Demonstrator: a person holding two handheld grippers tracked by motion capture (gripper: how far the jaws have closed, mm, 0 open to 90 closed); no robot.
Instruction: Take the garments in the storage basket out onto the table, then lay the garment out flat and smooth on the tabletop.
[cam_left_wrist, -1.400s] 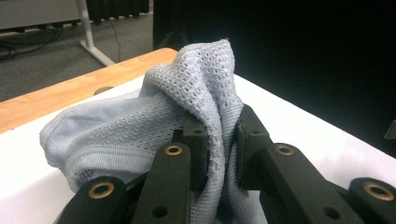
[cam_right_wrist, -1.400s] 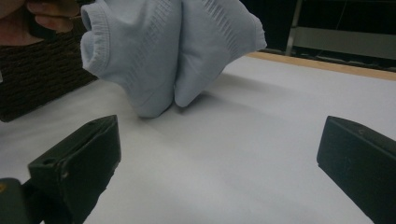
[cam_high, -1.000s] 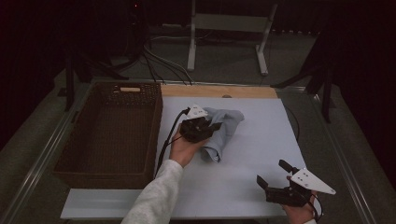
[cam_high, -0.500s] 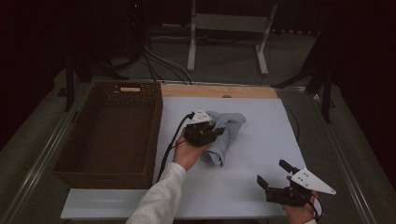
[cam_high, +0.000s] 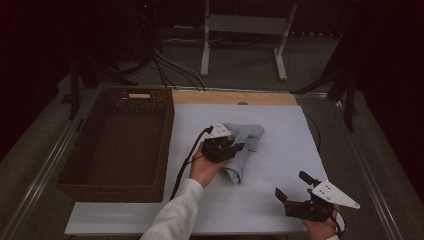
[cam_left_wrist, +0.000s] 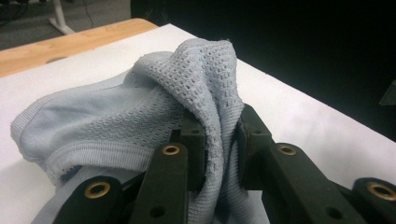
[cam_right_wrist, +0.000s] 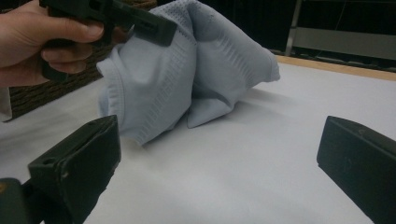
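The pale blue cloth (cam_high: 243, 146) is pinched in my left gripper (cam_high: 235, 148): in the left gripper view a fold of its open mesh knit (cam_left_wrist: 219, 116) stands squeezed between the two black jaws, the rest bunching ahead of them, one end raised and the hem draping down to the white table sheet (cam_high: 280, 130). It is soft and limp, ribbed at the edge, and will sag wherever it is not held. The wicker basket (cam_high: 120, 145) lies to the left of that gripper, just beside the sheet, so I judge the carry goes leftward over its near rim. My right gripper (cam_high: 292, 187) rests well apart, near the table's front edge, jaws spread wide and holding nothing, with the cloth ahead of it.
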